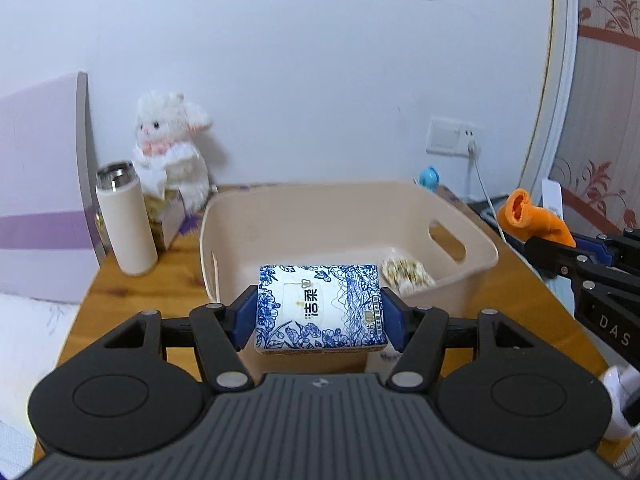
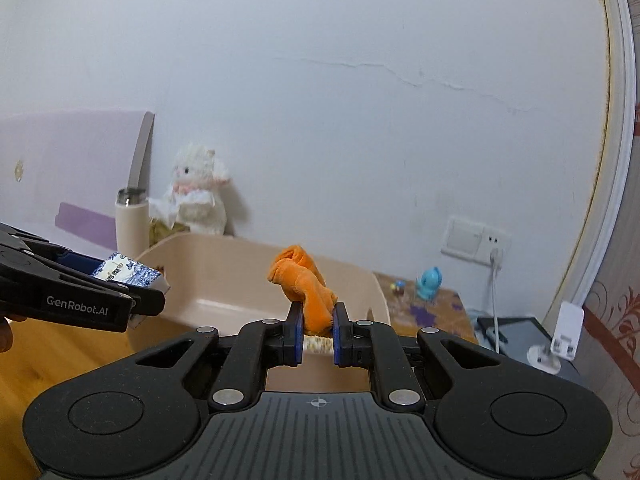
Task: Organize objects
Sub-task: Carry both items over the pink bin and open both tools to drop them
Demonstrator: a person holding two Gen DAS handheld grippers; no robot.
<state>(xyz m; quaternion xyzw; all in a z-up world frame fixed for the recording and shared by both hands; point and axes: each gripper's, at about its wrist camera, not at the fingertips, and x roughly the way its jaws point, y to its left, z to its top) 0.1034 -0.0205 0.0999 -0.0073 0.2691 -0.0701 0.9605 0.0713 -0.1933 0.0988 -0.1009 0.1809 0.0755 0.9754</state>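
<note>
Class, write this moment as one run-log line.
left claw: shut on blue-and-white tissue pack | right claw: shut on orange plush toy | both above beige plastic basket

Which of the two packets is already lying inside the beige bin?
The small yellow-and-white patterned packet, lying on the bin floor near the handle cutout. The blue-and-white tissue pack is clamped in the left gripper, above the near rim.

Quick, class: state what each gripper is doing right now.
Left gripper: shut on the tissue pack.
Right gripper: shut on the orange cloth.
</note>
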